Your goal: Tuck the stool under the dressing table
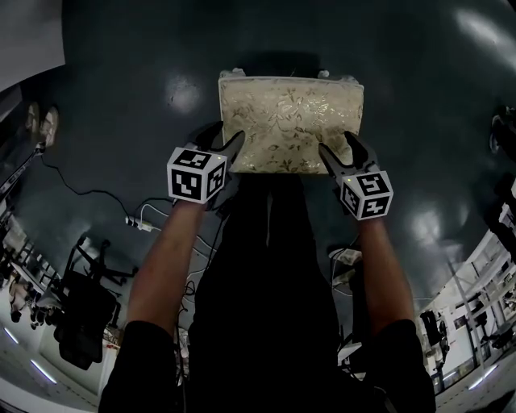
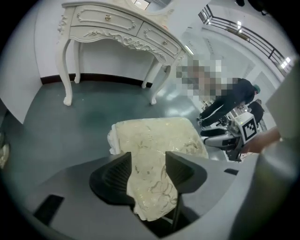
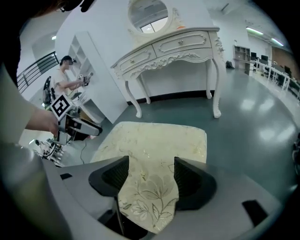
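The stool (image 1: 290, 121) has a cream floral cushion and white legs, and it stands on the dark floor just ahead of me. My left gripper (image 1: 228, 150) is at its near left corner and my right gripper (image 1: 342, 153) at its near right corner. In the left gripper view the open jaws of the left gripper (image 2: 147, 161) flank the corner of the stool's cushion (image 2: 154, 136). The right gripper (image 3: 151, 168) is likewise open over the cushion (image 3: 154, 140). The white carved dressing table (image 3: 173, 47) stands beyond the stool, against the wall (image 2: 117, 28).
An oval mirror (image 3: 147, 14) tops the table. A person (image 2: 229, 96) works at a bench to one side, near white shelves (image 3: 89, 61). Cables (image 1: 137, 222) and a black chair (image 1: 81, 306) lie to my left on the floor.
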`<state>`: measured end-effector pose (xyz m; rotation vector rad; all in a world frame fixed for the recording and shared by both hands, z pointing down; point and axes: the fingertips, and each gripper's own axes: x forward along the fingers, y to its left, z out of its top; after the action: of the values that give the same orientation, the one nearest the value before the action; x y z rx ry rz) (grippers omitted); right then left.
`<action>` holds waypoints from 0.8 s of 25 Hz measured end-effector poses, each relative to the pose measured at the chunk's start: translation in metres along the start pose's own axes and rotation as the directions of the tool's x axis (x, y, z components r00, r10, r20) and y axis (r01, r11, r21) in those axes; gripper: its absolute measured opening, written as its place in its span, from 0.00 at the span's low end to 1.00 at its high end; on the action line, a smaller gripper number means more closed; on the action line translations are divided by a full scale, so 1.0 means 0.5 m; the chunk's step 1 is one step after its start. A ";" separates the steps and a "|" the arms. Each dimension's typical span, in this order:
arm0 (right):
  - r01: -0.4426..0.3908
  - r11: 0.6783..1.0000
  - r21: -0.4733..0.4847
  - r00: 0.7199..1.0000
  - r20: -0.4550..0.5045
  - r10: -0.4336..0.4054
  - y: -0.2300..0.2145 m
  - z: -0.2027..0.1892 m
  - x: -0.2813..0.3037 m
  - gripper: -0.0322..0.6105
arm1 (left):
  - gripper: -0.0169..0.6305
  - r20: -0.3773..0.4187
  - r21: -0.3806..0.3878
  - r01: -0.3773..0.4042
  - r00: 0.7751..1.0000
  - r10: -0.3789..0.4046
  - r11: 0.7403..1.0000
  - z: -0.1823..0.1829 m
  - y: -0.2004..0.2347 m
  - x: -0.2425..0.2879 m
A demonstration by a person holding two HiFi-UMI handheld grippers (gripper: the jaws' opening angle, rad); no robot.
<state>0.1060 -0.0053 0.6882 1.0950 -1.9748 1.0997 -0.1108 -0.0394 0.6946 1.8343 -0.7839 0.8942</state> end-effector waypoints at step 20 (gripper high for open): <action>0.043 0.992 0.119 0.995 -0.099 -0.032 -0.099 -0.059 0.018 0.72 | 0.78 -0.093 -0.189 0.028 0.995 -0.046 0.982 -0.092 0.029 0.076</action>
<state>0.1486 0.0020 0.7273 1.1146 -1.8253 1.2423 -0.1137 -0.0079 0.7475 1.6238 -0.7450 0.8487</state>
